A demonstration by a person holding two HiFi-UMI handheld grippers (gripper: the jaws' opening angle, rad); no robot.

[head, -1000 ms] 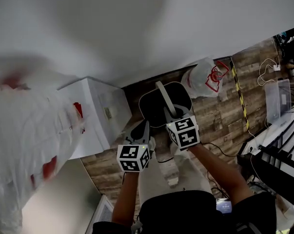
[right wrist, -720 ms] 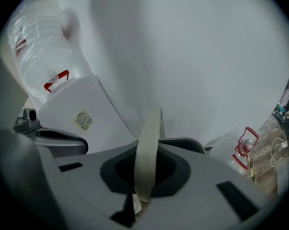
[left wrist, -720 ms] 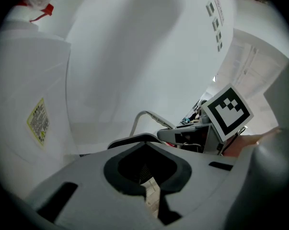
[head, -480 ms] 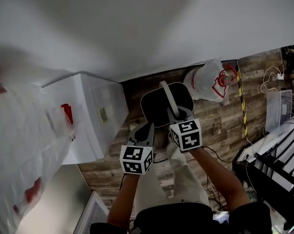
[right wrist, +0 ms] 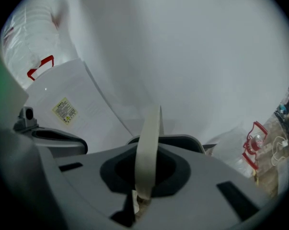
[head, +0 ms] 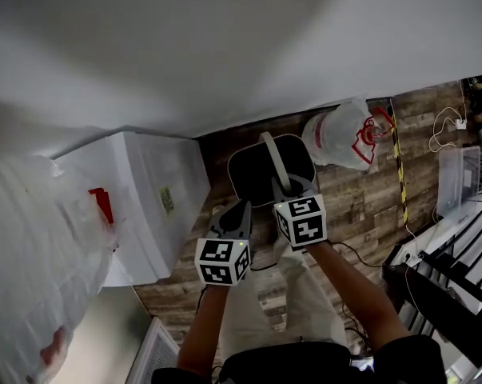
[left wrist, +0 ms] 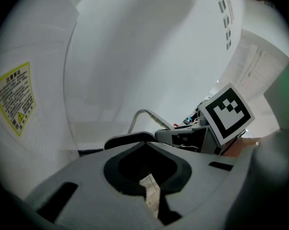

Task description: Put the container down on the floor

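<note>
- Container: dark, rounded-rectangular tub with a smooth moulded rim and a pale, flat, strap-like bail handle arching over its mouth.
- Location: it hangs by that handle over the plank floor, close to the base of the wall. It sits between the white cabinet and a knotted plastic bag. Contact with the floor cannot be confirmed.
- Right gripper: grey matte plastic, with its jaws pinching the top of the handle. Its own view shows the strap running down into the closed jaws of the right gripper.
- Left gripper: in its own view the jaws of the left gripper are pressed together with nothing between them. It is held just beside the container's near-left rim.
- Cabinet: a white, smooth-sided box with a yellow warning label on one face.
- Bags: the one by the container is thin white film with red print. A larger, crinkled, translucent bag fills the left edge of the head view.
- Floor: wood-grain planks in mixed brown tones, crossed by a yellow-and-black striped tape.
- Wall: plain, white and matte.
- Right margin: loose cables, a clear plastic box and a black slatted rack.
</note>
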